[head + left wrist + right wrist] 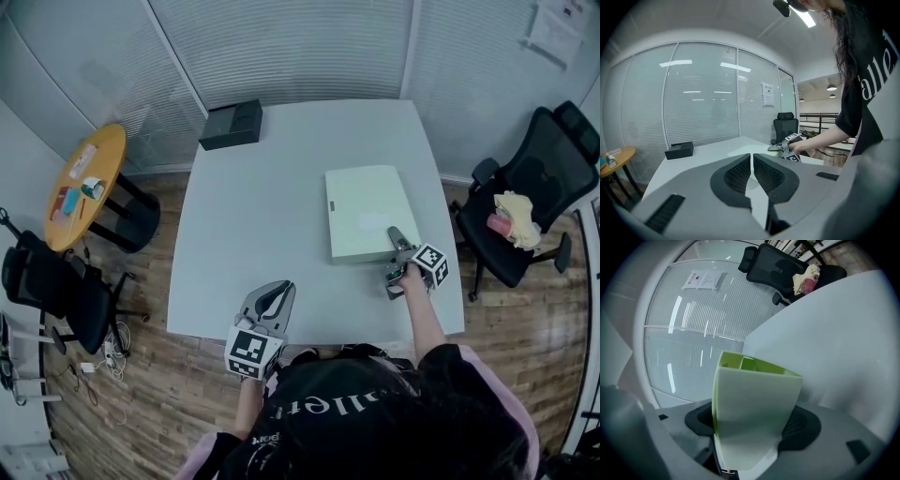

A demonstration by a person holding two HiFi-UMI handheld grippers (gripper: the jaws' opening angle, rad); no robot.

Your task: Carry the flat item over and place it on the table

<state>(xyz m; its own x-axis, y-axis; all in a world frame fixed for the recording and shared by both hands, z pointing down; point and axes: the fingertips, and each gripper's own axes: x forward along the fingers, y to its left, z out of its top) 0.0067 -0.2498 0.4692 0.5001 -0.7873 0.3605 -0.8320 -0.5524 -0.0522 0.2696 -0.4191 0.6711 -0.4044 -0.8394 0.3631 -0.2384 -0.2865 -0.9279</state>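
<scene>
Right gripper (395, 237) wide, flat item (361, 211) between jaws

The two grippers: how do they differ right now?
The left gripper has its fingers nearly together, with nothing between them; the right gripper has its fingers wide around the flat item. The left gripper sits at the near edge of the table; the right gripper reaches further in, at the item's near corner. Both carry a marker cube.
</scene>
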